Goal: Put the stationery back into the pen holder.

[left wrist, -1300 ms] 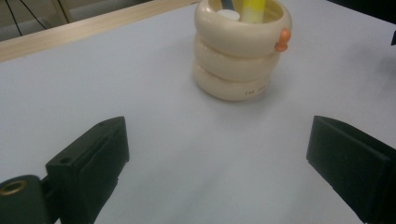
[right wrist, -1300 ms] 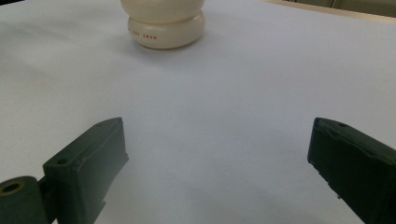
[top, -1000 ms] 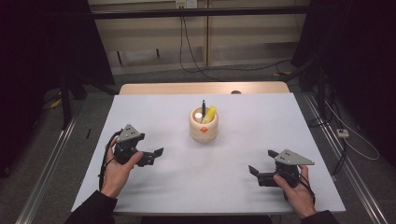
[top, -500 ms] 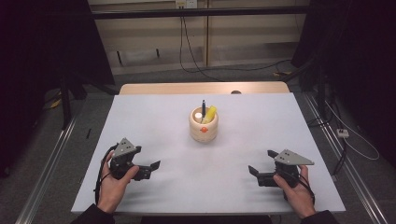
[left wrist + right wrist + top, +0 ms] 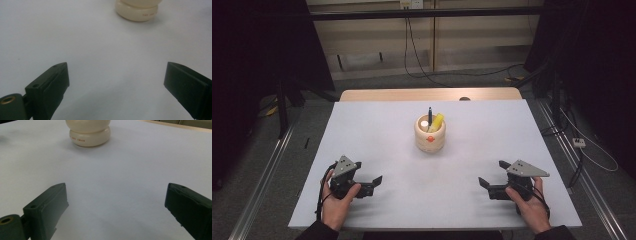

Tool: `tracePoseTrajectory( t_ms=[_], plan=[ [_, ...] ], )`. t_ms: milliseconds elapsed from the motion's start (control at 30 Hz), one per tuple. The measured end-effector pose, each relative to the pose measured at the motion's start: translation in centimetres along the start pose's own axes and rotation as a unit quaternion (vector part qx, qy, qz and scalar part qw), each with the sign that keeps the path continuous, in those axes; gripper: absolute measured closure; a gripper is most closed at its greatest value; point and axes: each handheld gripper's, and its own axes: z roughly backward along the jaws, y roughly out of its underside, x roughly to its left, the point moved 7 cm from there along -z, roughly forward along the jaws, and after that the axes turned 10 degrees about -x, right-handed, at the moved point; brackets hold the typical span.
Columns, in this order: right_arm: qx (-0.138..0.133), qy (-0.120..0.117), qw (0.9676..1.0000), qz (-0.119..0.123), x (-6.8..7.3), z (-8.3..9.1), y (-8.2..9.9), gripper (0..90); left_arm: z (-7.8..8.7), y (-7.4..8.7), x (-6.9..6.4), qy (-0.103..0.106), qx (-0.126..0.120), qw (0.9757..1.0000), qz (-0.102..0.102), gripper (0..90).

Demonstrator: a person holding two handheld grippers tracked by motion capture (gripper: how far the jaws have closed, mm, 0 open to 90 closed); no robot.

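Left hand-held gripper [image 5: 374,183] spread wide, empty, low over the table [image 5: 462,150]; right hand-held gripper [image 5: 484,187] likewise agape, gripping nothing; cream pot [image 5: 430,134] well apart.

cup [image 5: 430,136] — 1; pens in it — 2; grippers — 2; table [image 5: 492,135] — 1

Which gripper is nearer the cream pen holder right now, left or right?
Left, by a small margin. The left gripper sits near the table's front edge, left of and below the cream pen holder. The right gripper sits equally far forward, slightly farther out to the holder's right. Both are open and empty.
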Motion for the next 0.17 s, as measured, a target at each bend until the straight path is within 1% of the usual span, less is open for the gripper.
tracePoseTrajectory(
  t_ms=[33, 133, 167],
  plan=[
    [-0.001, 0.000, 1.0000, 0.000, 0.00, 0.00, -0.01, 4.5, 0.01, 0.04, 0.07, 0.002, 0.000, 1.0000, 0.006, 6.2],
    [0.000, -0.001, 1.0000, 0.000, 0.01, -0.01, 0.00, 4.5, 0.08, 0.04, 0.15, 0.003, 0.002, 1.0000, 0.001, 6.1],
    [0.000, -0.001, 1.0000, 0.000, 0.03, -0.02, 0.00, 4.5, 0.06, 0.03, 0.14, 0.002, 0.000, 1.0000, 0.004, 6.2]
  ],
)
